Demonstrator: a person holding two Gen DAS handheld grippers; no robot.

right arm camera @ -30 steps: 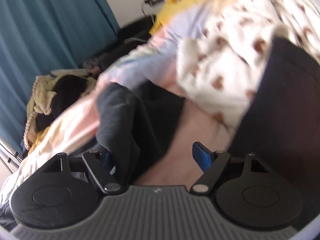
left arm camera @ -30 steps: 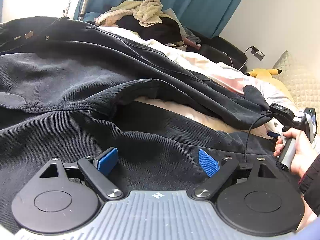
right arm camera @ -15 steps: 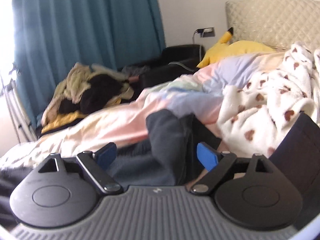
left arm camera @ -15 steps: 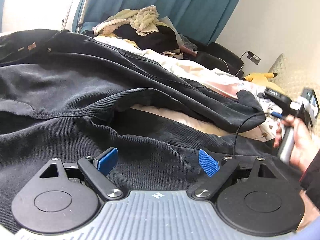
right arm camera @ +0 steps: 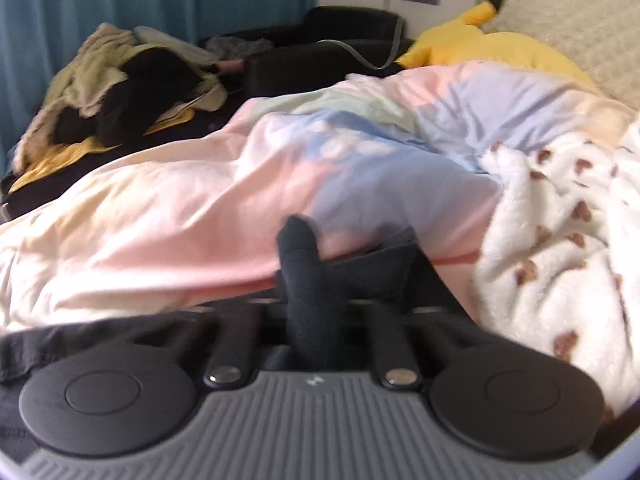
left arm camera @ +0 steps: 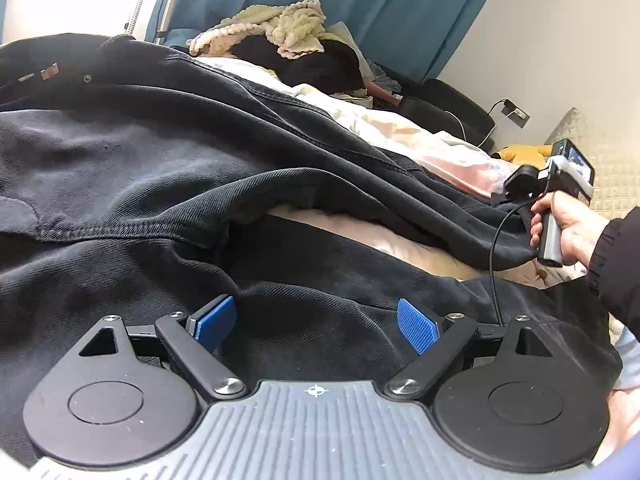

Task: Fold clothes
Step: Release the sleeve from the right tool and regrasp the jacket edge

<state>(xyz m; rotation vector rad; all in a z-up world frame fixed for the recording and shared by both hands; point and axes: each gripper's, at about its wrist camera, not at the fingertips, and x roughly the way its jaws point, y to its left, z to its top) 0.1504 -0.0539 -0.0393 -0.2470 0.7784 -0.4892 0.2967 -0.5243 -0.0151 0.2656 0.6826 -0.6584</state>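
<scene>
Jeans [left arm camera: 168,184], dark denim, lie spread over the bed ahead of and under the left tongs [left arm camera: 316,322], which gape wide on nothing. The right tongs [right arm camera: 314,320] have just been closing and now pinch a fold of the leg's end.

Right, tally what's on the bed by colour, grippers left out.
Black: 1, the black denim jeans
Pastel: 1, the pink-and-blue patchwork duvet
White: 1, the white fleece blanket with brown hearts
Yellow: 1, the yellow plush toy
Total: 4
</scene>
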